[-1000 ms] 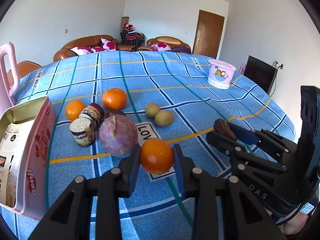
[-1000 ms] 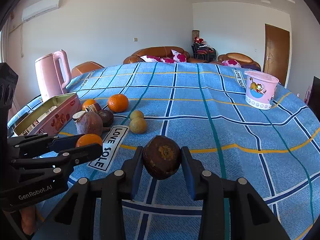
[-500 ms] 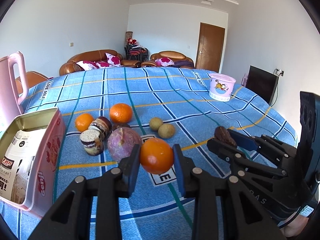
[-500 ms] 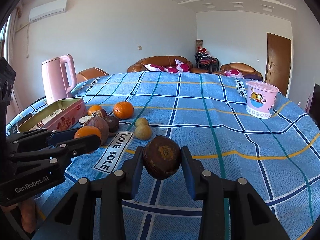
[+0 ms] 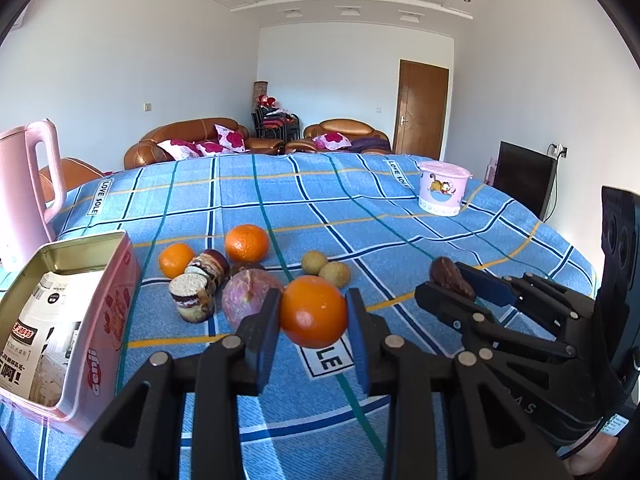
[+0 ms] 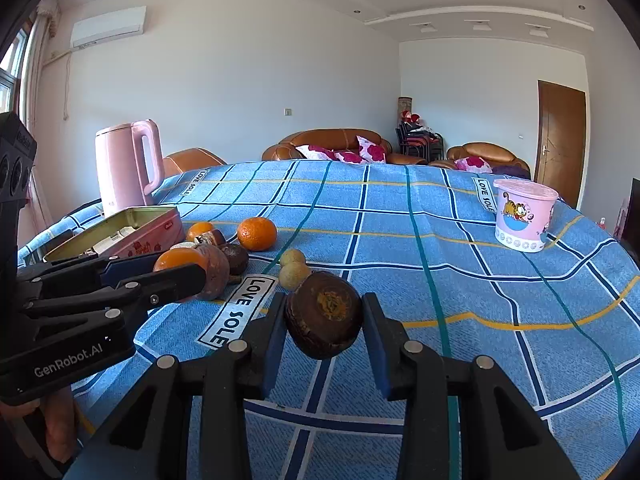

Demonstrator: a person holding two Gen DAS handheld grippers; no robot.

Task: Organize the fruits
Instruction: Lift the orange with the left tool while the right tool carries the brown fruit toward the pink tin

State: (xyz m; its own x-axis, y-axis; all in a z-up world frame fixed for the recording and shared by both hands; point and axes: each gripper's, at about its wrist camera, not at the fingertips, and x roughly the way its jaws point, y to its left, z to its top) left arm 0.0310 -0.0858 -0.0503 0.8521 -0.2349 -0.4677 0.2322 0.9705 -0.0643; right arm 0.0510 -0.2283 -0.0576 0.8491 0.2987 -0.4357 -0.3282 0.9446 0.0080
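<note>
Fruits are what I have in both tools: my left gripper (image 5: 313,312) is clamped on an orange (image 5: 313,311), its two pads pressing the sides, and my right gripper (image 6: 324,316) is clamped on a dark brown fruit (image 6: 324,315) with a rough, yellowish patch facing me. Both grippers tilt a little downward and both loads hang clear above the cloth. From the left one, my right gripper sits off to the right, just beside it and at about the same level, pointing in toward the middle.

Beyond my left gripper's tip lies the loose pile: a purple round fruit (image 5: 250,294) just ahead to the left, two small greenish-brown fruits (image 5: 326,268) just ahead to the right, two more oranges (image 5: 246,243) farther out, and some cut dark pieces (image 5: 192,296) left of the purple one. An open pink tin (image 5: 102,320) with packets inside stands to the left, close by, and a pink kettle (image 5: 24,196) rises behind it.

Everything rests on a blue checked tablecloth (image 5: 360,208) with "LOVE SOLE" labels. Well ahead to the right stands a pink cartoon cup (image 5: 442,193). Past the table are brown sofas (image 5: 192,140) with red-flowered cushions, a brown door (image 5: 422,108), white walls, and a dark screen (image 5: 522,178) at far right.
</note>
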